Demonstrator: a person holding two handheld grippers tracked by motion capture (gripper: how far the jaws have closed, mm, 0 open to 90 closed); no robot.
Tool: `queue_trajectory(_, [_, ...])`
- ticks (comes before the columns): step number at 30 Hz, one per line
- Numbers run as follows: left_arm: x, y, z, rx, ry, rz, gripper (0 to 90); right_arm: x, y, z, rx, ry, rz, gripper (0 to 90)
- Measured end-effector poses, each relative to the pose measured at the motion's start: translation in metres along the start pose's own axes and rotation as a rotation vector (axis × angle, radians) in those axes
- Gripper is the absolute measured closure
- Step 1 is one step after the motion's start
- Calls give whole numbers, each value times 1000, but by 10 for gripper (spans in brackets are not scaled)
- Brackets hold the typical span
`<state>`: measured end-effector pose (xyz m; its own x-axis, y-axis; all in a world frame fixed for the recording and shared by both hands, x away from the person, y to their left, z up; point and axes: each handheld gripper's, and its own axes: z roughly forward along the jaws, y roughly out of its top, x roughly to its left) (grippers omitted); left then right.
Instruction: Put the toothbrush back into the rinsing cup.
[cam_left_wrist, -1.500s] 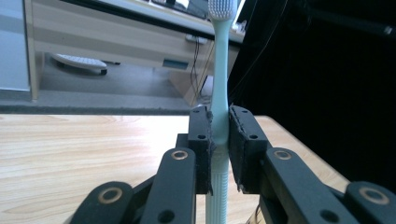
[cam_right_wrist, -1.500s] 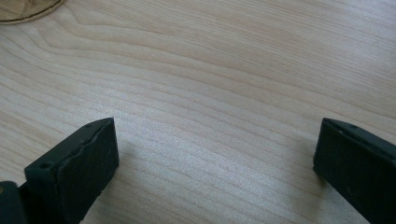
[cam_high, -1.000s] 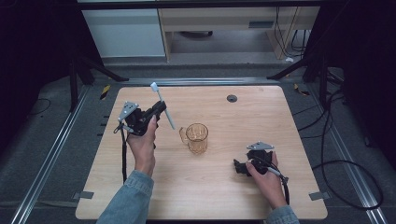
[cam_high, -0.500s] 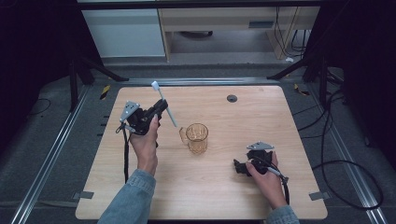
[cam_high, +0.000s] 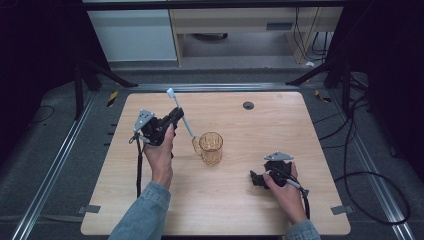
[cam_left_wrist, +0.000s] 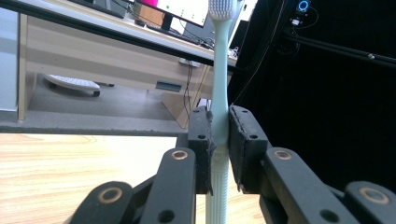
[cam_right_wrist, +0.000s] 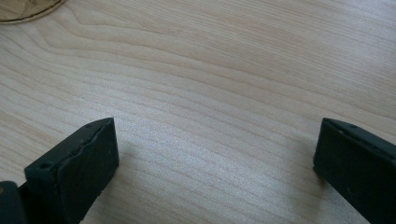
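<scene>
**A:** Start at the left gripper (cam_left_wrist: 219, 149). What have its jaws got?

**B:** They are closed flat on a pale toothbrush (cam_left_wrist: 219, 93), pinching the handle partway along. In the left gripper view the bristle head stands straight up past the jaw tips and the ribbed grip end hangs down below them, so the long axis runs across the pads, not along them.

**A:** And which way does the lower end point?

**B:** From the high view, the toothbrush (cam_high: 181, 114) slants: head up and away from the person, tail down toward the amber glass cup (cam_high: 211, 148). The tail end sits just beside the cup's rim, on the side nearer the left gripper (cam_high: 172, 119). I cannot tell whether it touches the rim.

**A:** So the cup lies beyond the jaws, along the handle's lower end?

**B:** Yes, down and to that hand's inner side. My guess is the brush is meant to go into the cup, tail first.

**A:** The other hand?

**B:** The right gripper (cam_high: 257, 179) rests low on the wooden table (cam_high: 280, 125), jaws spread wide and holding nothing; bare wood lies between its pads (cam_right_wrist: 79, 163). It is well apart from the cup, so the left is the nearer.
</scene>
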<state>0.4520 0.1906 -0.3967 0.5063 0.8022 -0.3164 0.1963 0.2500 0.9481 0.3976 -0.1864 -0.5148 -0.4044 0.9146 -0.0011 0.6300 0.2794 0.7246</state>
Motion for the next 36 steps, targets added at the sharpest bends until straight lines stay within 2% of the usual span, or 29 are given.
queue_trajectory(11, [-2, -13, 7, -9, -13, -9, 788, 0, 0, 0, 0, 0, -1, 4])
queue_trajectory(24, [0, -23, 8, -15, -8, -18, 788, 0, 0, 0, 0, 0, -1, 4])
queue_trajectory(36, [-4, -33, 10, -5, -16, 30, 788, 0, 0, 0, 0, 0, -1, 4])
